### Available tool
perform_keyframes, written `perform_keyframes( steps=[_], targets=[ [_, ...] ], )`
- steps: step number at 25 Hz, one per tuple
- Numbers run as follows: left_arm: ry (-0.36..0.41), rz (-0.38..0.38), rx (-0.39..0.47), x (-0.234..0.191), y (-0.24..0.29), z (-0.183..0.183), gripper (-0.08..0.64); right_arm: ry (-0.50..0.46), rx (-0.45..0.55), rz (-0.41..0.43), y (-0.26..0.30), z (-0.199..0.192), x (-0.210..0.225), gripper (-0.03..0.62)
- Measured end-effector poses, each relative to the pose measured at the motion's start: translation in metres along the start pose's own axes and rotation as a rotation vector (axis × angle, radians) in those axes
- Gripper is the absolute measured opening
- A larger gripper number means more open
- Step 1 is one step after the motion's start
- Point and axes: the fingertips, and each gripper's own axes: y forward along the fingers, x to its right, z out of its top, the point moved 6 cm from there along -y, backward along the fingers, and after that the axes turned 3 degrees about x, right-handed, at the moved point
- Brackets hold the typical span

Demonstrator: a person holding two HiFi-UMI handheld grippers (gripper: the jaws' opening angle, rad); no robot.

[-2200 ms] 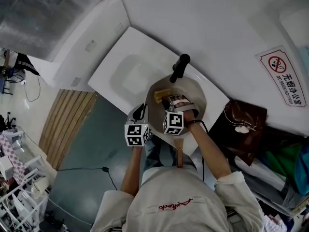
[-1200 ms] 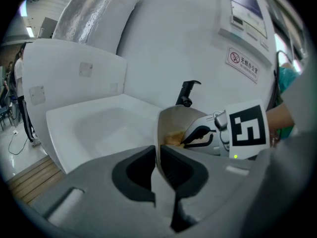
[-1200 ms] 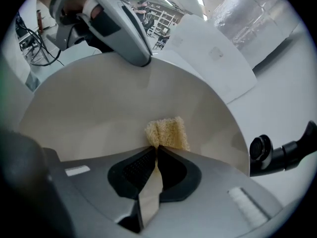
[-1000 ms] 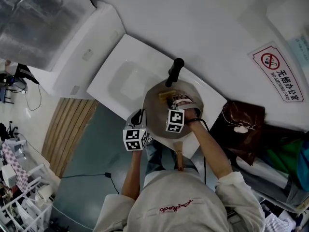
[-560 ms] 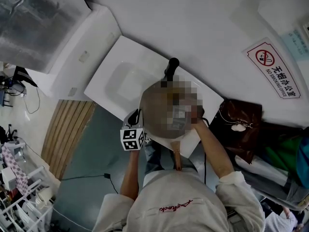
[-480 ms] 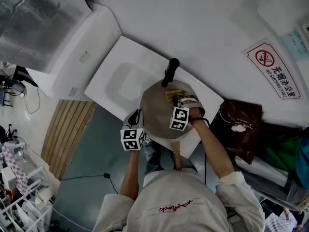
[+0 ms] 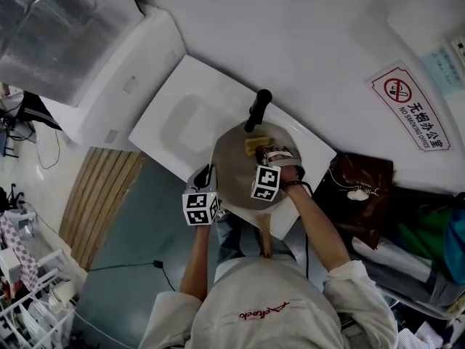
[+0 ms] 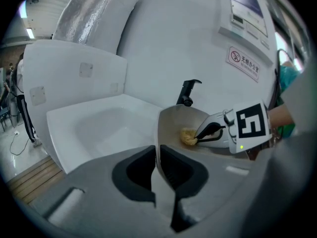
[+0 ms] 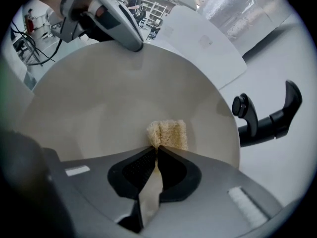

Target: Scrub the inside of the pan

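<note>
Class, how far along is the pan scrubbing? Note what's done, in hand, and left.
Done: left gripper clamps the pan by its rim; right gripper grips the sponge. In hand: sponge is against the pan's inside, near the faucet side. Left: unclear; no dirt or suds show, so coverage can't be judged.

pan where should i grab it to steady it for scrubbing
Clamp the thin rim of the pan at its left edge, one jaw inside, one outside, as the left gripper does; the sponge in the right gripper needs the inside.
</note>
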Motion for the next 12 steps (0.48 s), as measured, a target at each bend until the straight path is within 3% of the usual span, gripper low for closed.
perform_keyframes(
  steps=[12],
  targets=[
    [-0.001,0.0,0.004,0.0,0.001,0.0,0.031,-0.078,0.084,0.047,0.004,0.075,-0.034,0.025]
  ],
)
